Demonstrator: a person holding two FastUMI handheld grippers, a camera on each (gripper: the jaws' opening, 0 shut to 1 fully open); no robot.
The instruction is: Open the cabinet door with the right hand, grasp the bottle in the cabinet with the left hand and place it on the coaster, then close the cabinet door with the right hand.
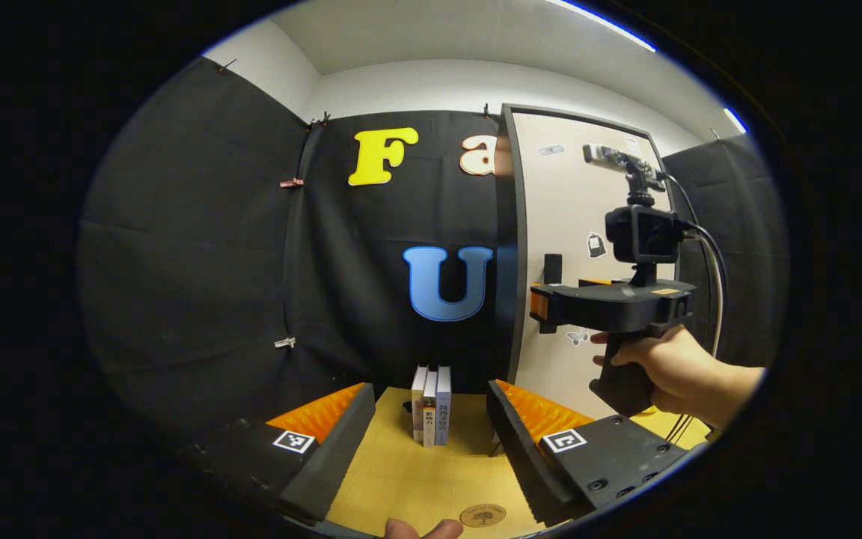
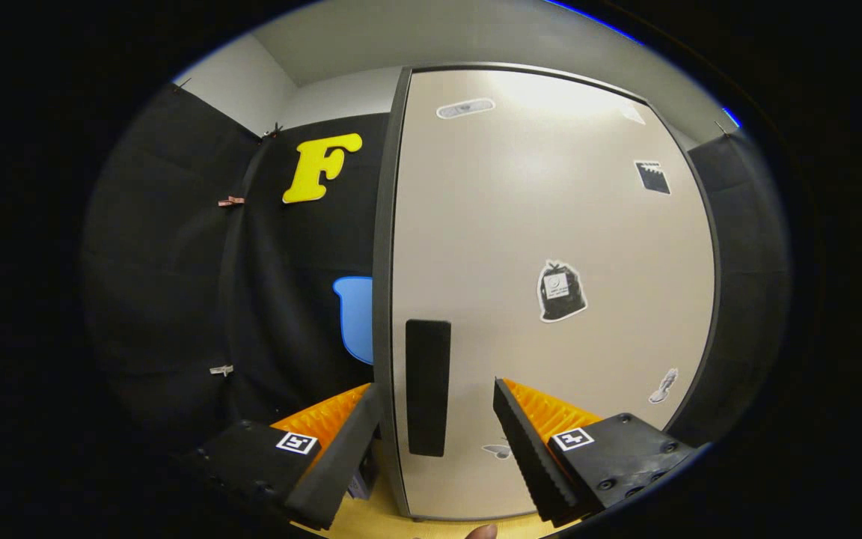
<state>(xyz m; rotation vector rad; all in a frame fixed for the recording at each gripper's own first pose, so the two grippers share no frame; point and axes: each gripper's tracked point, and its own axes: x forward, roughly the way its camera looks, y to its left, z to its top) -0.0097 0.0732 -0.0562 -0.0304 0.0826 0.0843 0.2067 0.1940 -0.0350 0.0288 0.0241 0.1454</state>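
Door handle (image 2: 428, 387) btwn right gripper (image 2: 435, 427) open jaws, untouched

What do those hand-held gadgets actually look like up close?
Each is a black pistol-grip tool. In the left gripper view, the right gripper carries a boxy black camera on top, a small grey sensor bar above that, and cables trailing behind. A bare hand holds it; no sleeve visible. Both grippers have ridged fingers and square black-and-white tags.
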